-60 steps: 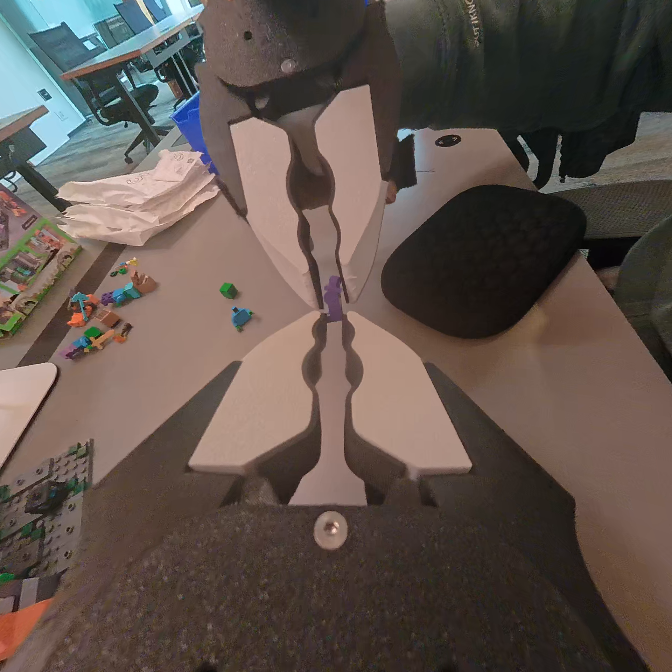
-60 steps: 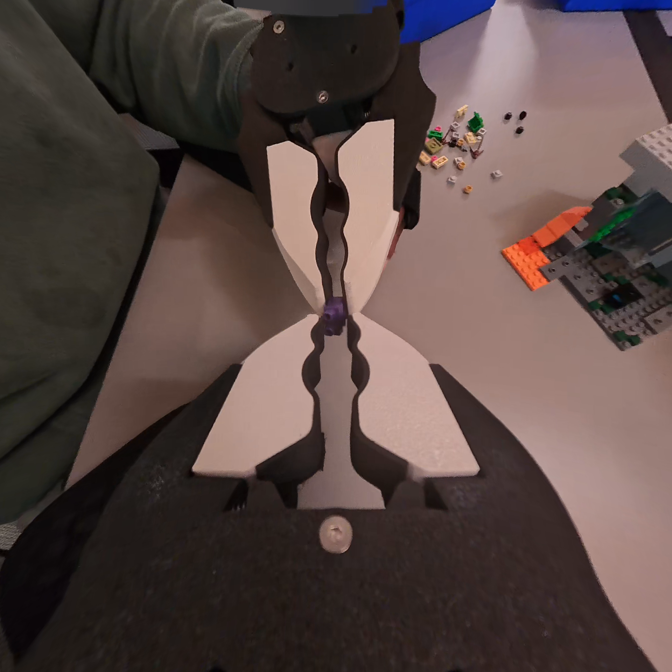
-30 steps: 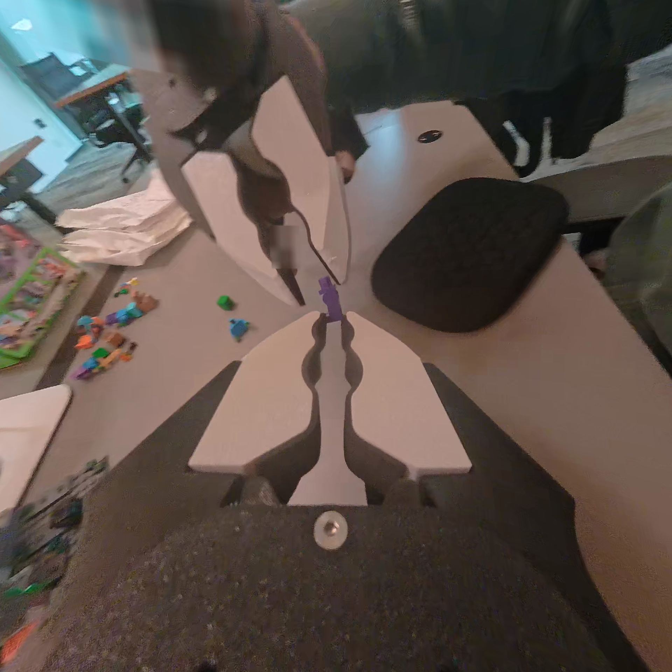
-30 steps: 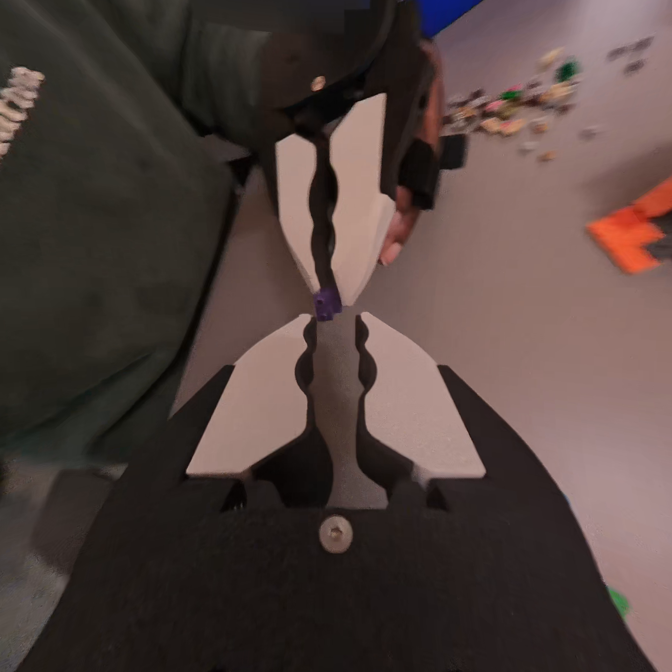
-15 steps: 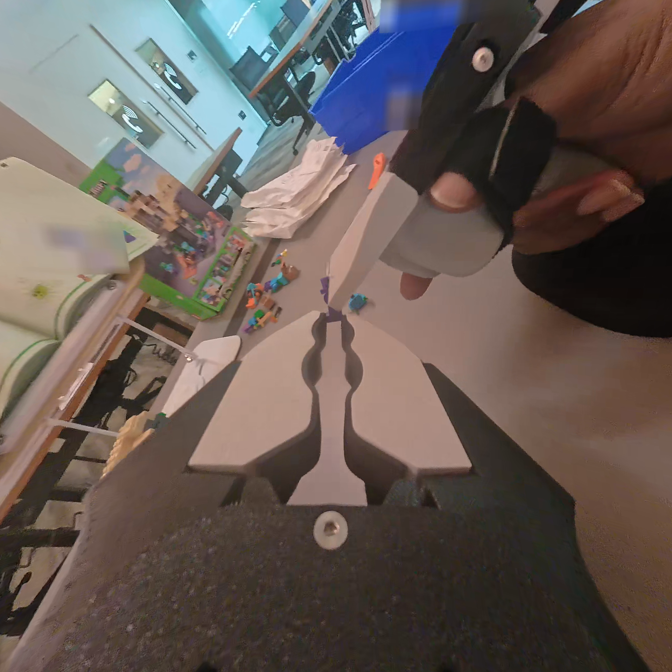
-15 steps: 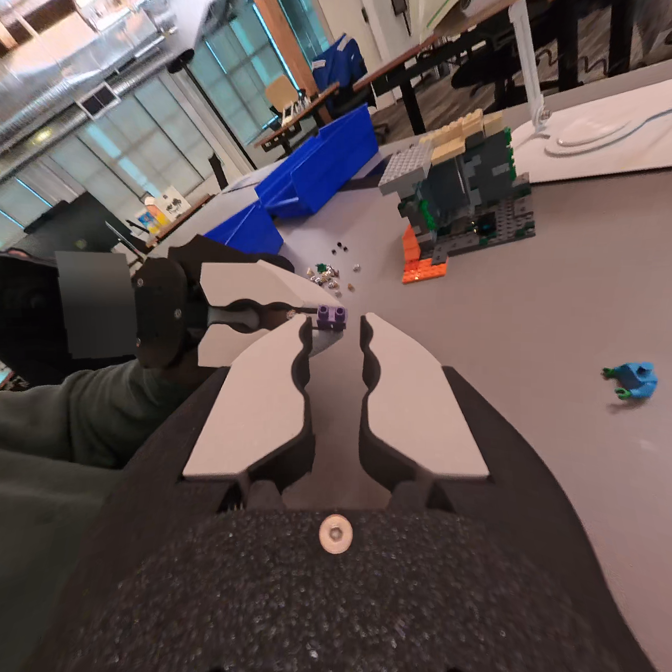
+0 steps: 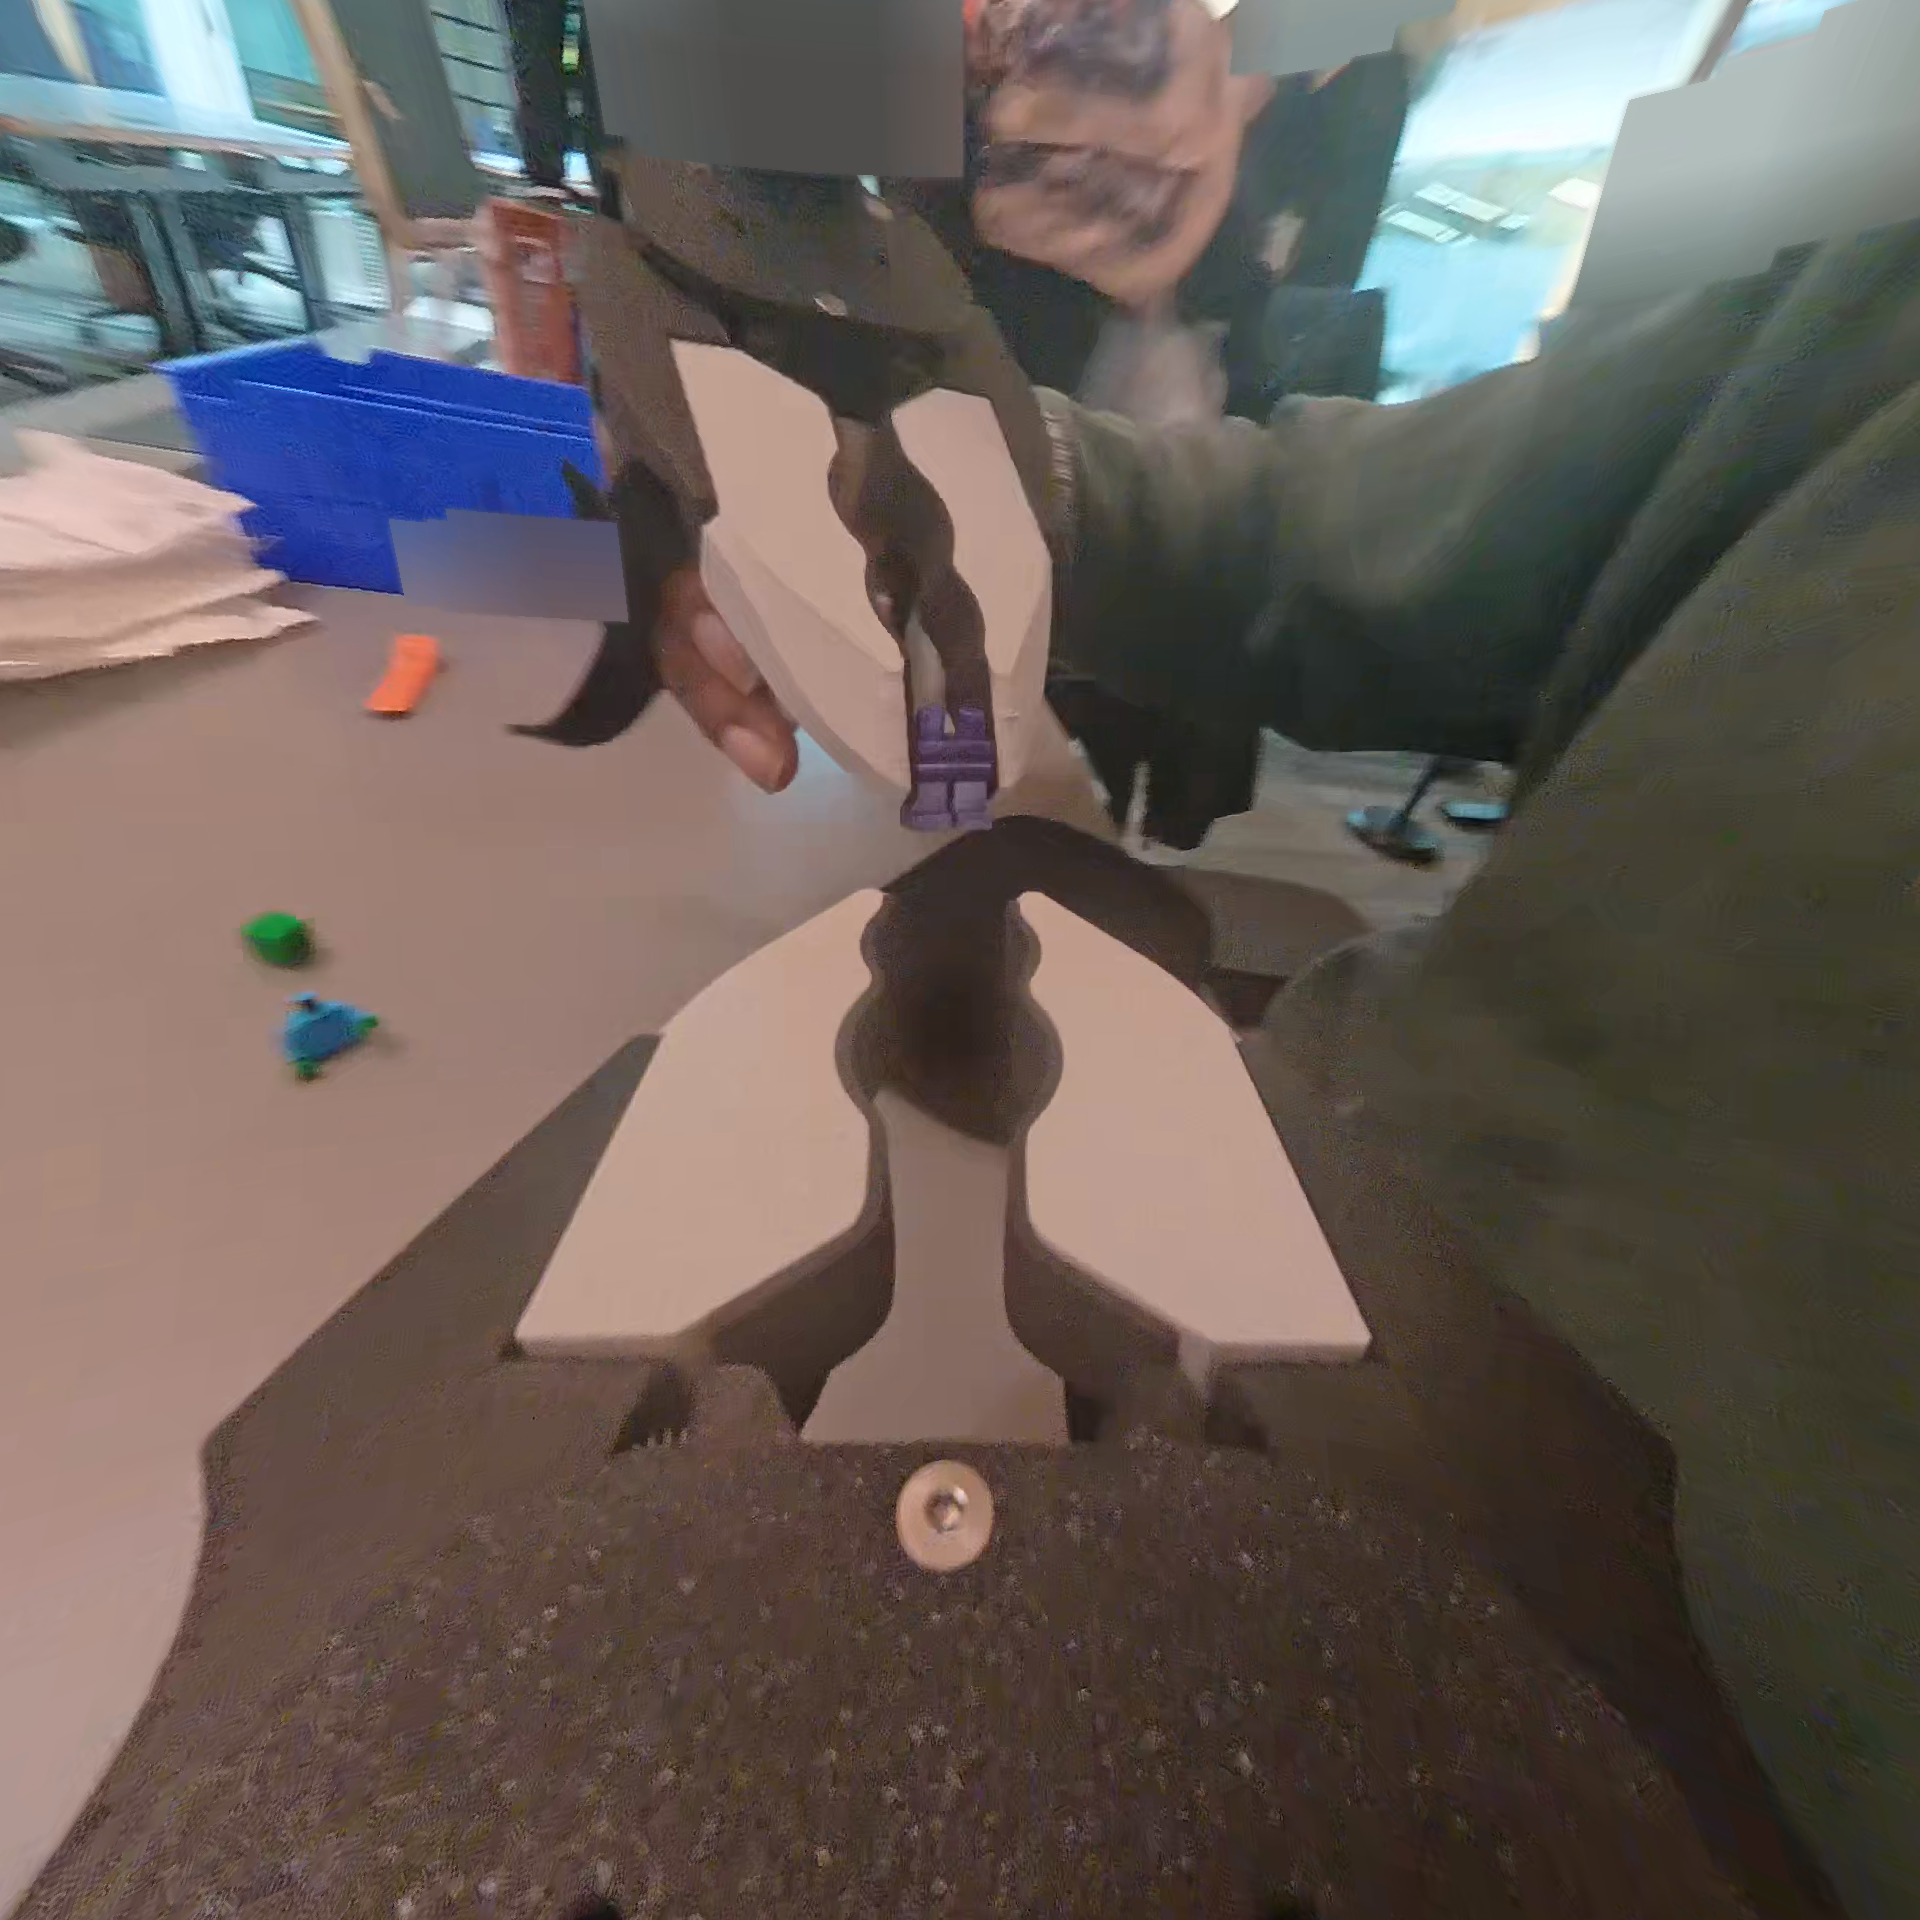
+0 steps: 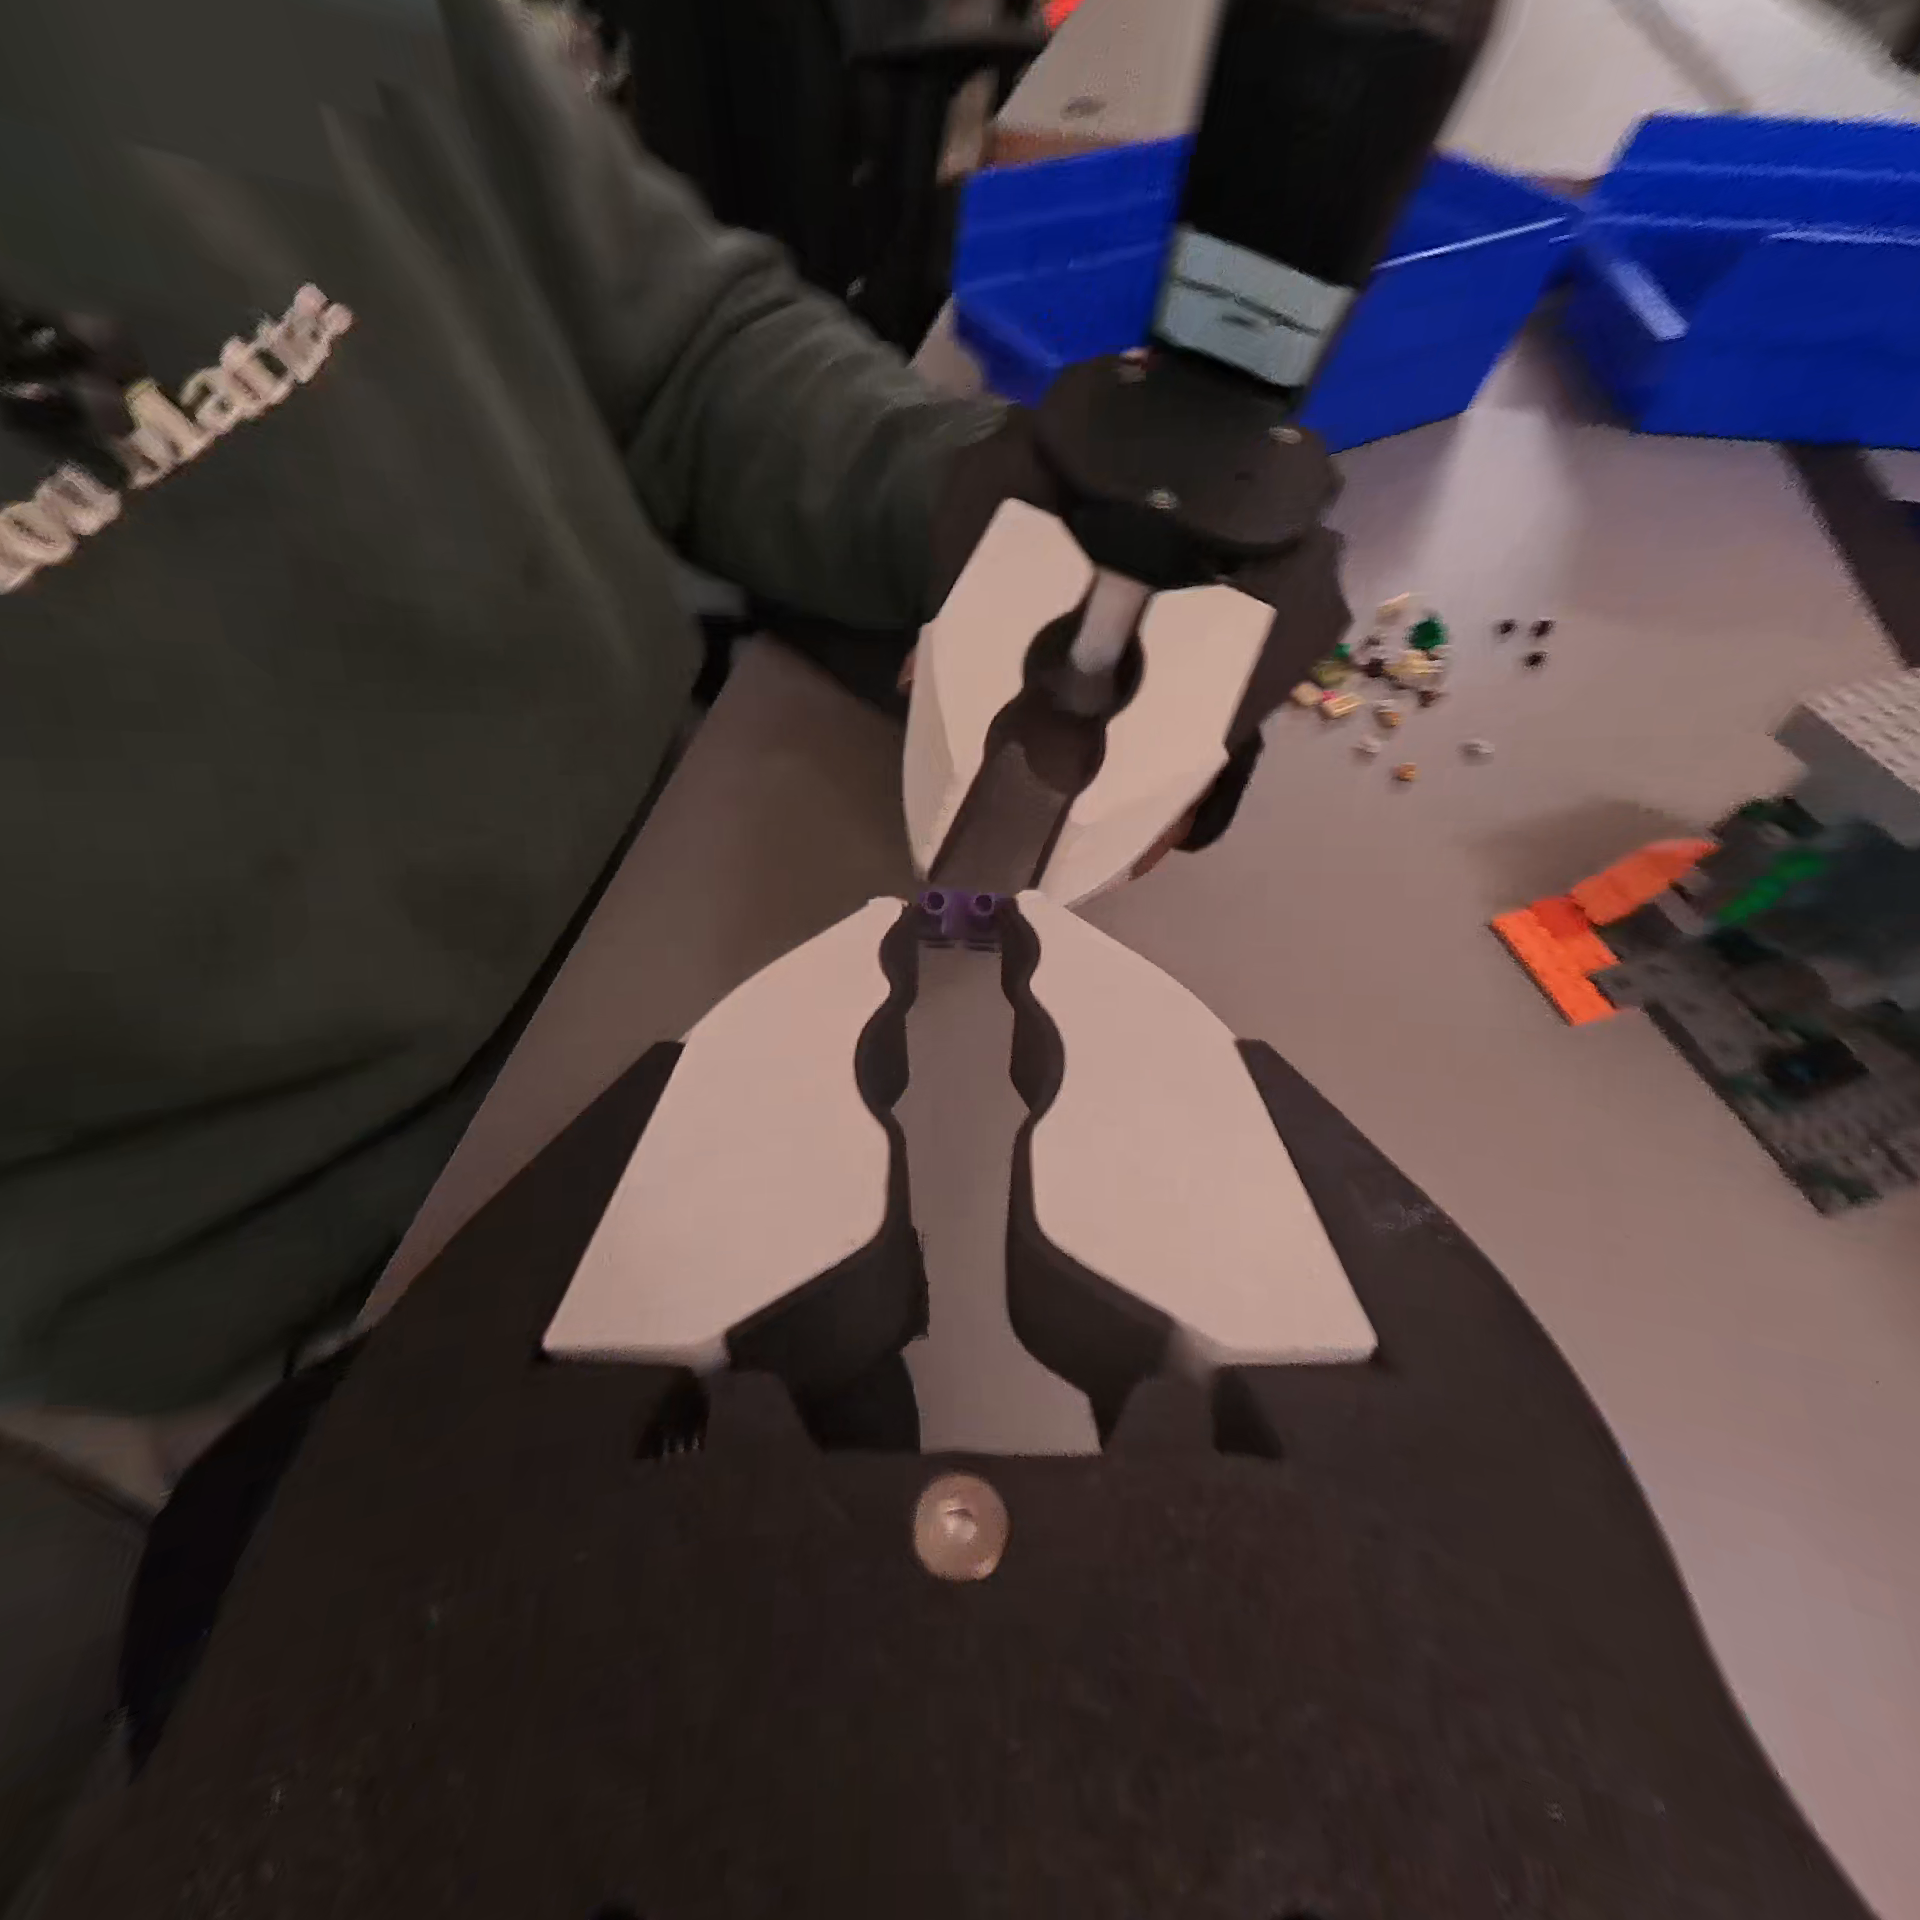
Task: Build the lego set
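table (image 7: 312, 831): grey top, carries everything below.
person: dark green sleeve (image 8: 416, 727) along the table edge on the near-left of the right wrist view. One hand (image 7: 727, 675) wraps the right tool's grip.
blue bins (image 7: 384, 457): several, along the far edge of the table.
brick build (image 8: 1818, 987): grey/green model on an orange base plate, towards the right edge in the right wrist view, well apart from both tools.
paper stack (image 7: 114, 571): white sheets just beside the bins, at the far-left corner in the left wrist view.
dark pad (image 7: 1101, 883): black, rounded, at the table edge by the person, just beyond the left tool's tips.
right tool (image 8: 961, 906): tips clamped on the purple piece, one pad against each side. It is lifted clear of the table.
left tool (image 7: 951, 883): fingers apart, nothing between them. Tips face the right tool's tips nose to nose, just short of the piece's feet. Contact with the piece: cannot tell.
loose bits (image 8: 1392, 675): small heap of tiny pieces mid-table, between the bins and the brick build.
orange piece (image 7: 405, 675): lies alone, near the paper stack.
blue piece (image 7: 322, 1029): small, with green ends, on open table left of the left tool.
green piece (image 7: 275, 935): small block just beside the blue piece, on its far side.
purple piece (image 7: 948, 769): toy-figure legs, in the air above the table near the person's edge. Hip end sits in the right tool, feet point at the left tool.
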Demonstrator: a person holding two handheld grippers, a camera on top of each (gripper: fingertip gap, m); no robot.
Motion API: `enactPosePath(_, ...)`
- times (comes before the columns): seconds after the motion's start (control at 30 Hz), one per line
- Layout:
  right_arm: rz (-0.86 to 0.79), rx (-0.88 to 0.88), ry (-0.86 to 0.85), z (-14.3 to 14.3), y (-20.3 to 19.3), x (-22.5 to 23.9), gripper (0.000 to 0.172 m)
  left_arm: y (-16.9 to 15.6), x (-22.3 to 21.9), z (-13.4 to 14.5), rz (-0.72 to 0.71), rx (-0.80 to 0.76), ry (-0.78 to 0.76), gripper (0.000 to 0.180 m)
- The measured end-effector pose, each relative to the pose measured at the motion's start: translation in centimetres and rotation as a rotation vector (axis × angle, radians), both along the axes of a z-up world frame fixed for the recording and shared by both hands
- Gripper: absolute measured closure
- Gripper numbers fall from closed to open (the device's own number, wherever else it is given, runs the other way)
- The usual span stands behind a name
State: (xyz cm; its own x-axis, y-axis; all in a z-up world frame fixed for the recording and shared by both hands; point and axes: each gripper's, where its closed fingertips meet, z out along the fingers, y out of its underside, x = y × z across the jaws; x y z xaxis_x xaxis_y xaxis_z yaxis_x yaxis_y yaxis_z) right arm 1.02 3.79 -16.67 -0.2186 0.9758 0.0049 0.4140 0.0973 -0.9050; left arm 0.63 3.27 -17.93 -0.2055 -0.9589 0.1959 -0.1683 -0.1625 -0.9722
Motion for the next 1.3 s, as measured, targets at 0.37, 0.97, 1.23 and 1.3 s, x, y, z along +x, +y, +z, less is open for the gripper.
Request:
enactPosePath(0.37, 0.320, 0.065, -0.100, 0.6, -3.8, -2.2, 0.157, -3.2, -0.7, 1.8, -0.241, -0.161, -0.127, 0.166)
enactPosePath(0.97, -0.213, 0.122, -0.004, 1.3, 2.1, -2.4, 0.150, 3.0, -0.8, 2.2, 0.145, -0.090, -0.131, 0.172)
enactPosePath(1.23, -0.487, -0.030, 0.129, 0.8, 4.2, -1.9, 0.163, 4.8, -0.8, 1.2, 0.279, 0.008, -0.083, 0.171)
enactPosePath(1.3, -0.493, -0.037, 0.128, 0.5, 4.3, -1.9, 0.164, 4.9, -0.8, 1.0, 0.285, 0.016, -0.073, 0.171)
